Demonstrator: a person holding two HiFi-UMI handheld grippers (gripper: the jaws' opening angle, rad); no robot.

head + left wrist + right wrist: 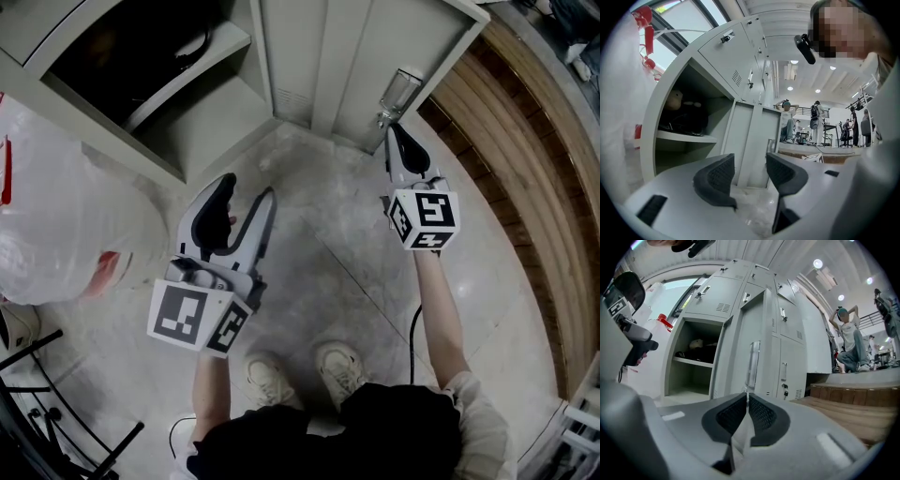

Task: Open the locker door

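Jaws of the right gripper [747, 401] are clamped, it seems, on the end of the door handle [752, 362]; those of the left gripper [749, 164] are held apart. The locker door [764, 338] is already swung open.

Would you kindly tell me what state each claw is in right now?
Left claw: open, holding nothing.
Right claw: closed, tips at the door handle; grip on it cannot be told.
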